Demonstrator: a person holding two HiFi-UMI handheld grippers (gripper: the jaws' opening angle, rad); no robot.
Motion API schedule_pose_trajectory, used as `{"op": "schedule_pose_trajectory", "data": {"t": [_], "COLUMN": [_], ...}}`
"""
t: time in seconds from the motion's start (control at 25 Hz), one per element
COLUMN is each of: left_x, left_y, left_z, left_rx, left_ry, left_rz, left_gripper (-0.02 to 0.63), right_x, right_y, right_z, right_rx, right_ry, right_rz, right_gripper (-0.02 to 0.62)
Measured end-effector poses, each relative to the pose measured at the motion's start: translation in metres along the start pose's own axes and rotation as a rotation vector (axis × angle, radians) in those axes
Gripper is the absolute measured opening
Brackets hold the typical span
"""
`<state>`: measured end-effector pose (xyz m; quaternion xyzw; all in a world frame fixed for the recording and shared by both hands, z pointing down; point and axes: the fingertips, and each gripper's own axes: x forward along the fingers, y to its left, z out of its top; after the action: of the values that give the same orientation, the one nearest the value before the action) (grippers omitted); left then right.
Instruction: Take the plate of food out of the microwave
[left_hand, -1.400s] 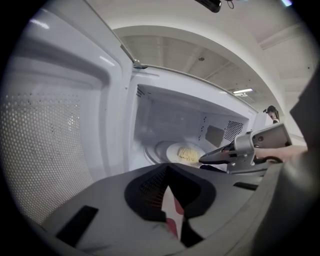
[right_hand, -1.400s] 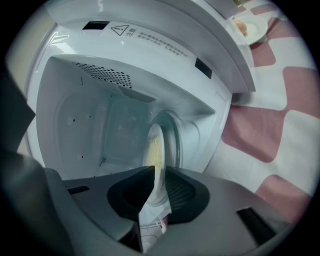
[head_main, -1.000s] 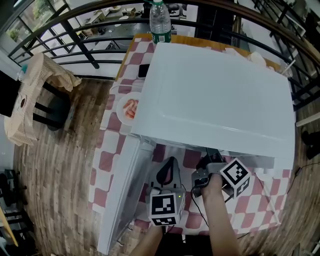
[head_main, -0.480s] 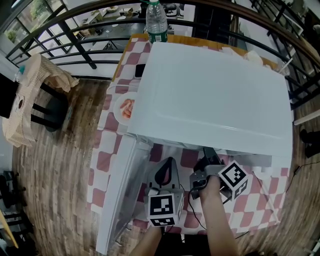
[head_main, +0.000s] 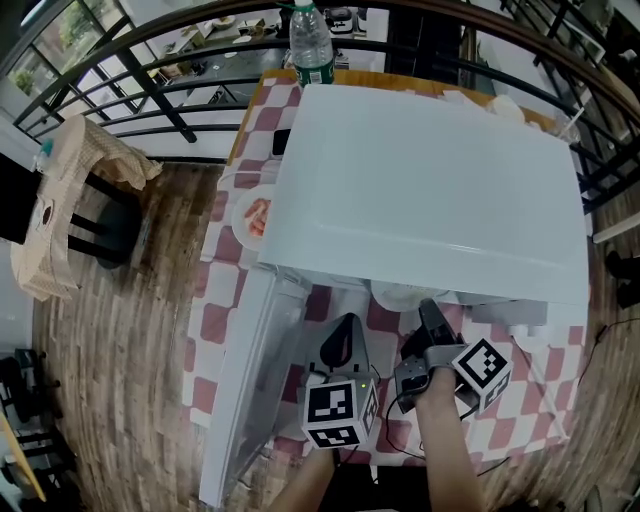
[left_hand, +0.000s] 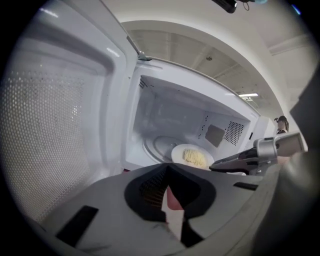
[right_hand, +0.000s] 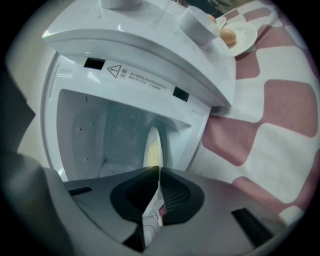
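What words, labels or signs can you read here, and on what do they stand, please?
Nothing is readable.
On the microwave: sticker with warning triangle and two print lines, too small to read.
On the bottle: green band, too blurred to read.

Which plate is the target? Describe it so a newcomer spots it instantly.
Find the white microwave on the checked table, door open. At the mouth of its cavity is a white plate of pale yellow noodles, its rim in the right gripper, whose jaws have just been closing. The other plate, outside beside the microwave, holds reddish food.
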<state>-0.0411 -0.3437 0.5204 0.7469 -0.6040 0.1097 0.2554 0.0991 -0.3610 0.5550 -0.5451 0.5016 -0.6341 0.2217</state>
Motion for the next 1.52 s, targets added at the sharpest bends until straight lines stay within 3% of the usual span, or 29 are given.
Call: {"op": "schedule_pose_trajectory", "data": {"t": [0.12, 0.2, 0.4, 0.72, 0.92, 1.48, 1.52], "left_x": [0.000, 0.000, 0.008, 0.022, 0.033, 0.058, 0.059], "left_y": [-0.003, -0.007, -0.020, -0.023, -0.034, -0.054, -0.054], "left_z": [0.000, 0.002, -0.004, -0.011, -0.014, -0.028, -0.027], "left_rx": [-0.034, -0.066, -0.157, -0.288, -0.404, -0.462, -0.468], "left_ry": [-0.009, -0.016, 0.014, 0.048, 0.101, 0.183, 0.180], "left_rz": [-0.002, -0.016, -0.109, -0.169, -0.273, -0.334, -0.334], "left_gripper": [0.026, 0.026, 0.032, 0.152, 0.172, 0.172, 0.144], "right_x": [-0.005, -0.010, -0.014, -0.023, -0.025, -0.030, -0.029], "right_y": [-0.001, -0.005, -0.005, -0.012, -0.013, -0.022, -0.020], "right_z": [0.002, 0.004, 0.006, 0.014, 0.017, 0.020, 0.020], "right_rx": [0.009, -0.004, -0.012, -0.063, -0.074, -0.155, -0.154], "right_ry": [0.001, 0.005, 0.019, 0.036, 0.056, 0.096, 0.097], "right_rz": [0.032, 0.009, 0.036, 0.043, 0.063, 0.033, 0.043], "right_gripper": [0.012, 0.012, 0.012, 0.013, 0.012, 0.017, 0.017]}}
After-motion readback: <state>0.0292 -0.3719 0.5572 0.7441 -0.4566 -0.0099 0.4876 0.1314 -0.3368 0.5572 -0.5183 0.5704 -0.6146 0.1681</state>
